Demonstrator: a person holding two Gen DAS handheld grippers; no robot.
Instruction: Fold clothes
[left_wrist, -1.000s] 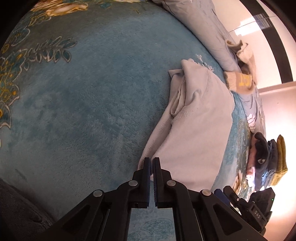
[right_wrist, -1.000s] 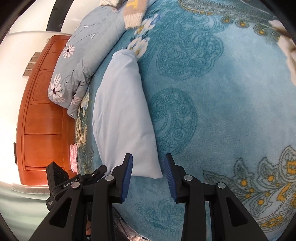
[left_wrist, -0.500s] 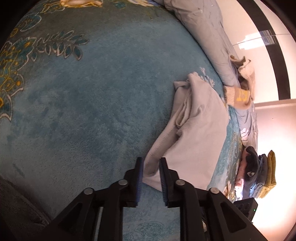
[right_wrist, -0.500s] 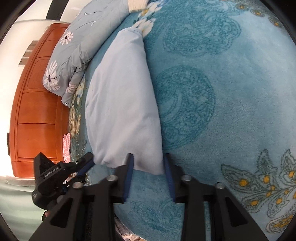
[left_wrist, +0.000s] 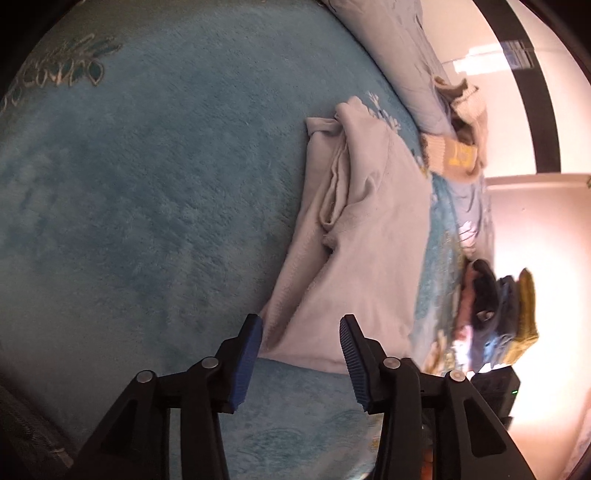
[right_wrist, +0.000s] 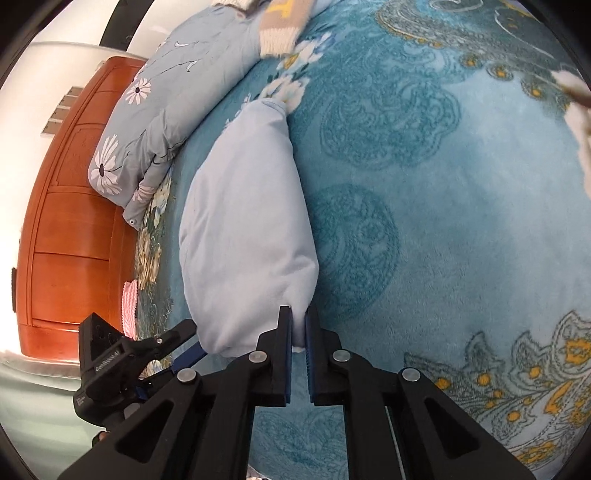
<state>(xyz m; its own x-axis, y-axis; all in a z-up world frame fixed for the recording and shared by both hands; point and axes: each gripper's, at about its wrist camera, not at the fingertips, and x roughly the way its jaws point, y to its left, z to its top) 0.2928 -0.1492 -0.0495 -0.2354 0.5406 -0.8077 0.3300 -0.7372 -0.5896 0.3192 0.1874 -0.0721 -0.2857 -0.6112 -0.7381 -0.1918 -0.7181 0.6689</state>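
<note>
The left gripper (left_wrist: 301, 341), clamped shut a second ago, now stands with its jaws apart, straddling the near left corner of the pale folded garment (left_wrist: 369, 236); the pads do not press the cloth. The right gripper (right_wrist: 298, 328), which stood open around the near right corner a second ago, is now closed on that corner, with a slip of fabric visible between the pads. In judgement, the grasp is half made: one near corner is secured, the other is framed but not yet pinched, so the next fold cannot be lifted evenly until the left jaws close. The garment (right_wrist: 247, 229) lies flat on the teal patterned blanket (left_wrist: 147, 184), already folded into a narrow strip. Its long axis runs away from both grippers, from the near hem toward the grey floral pillow (right_wrist: 173, 99) at the far end, where the loose sleeve layers bunch along the strip's left edge in the left wrist view. A knitted cream item (left_wrist: 452, 158) rests beyond the far end, apart from the garment. A stack of dark and mustard clothes (left_wrist: 498, 310) sits well to the right.
</note>
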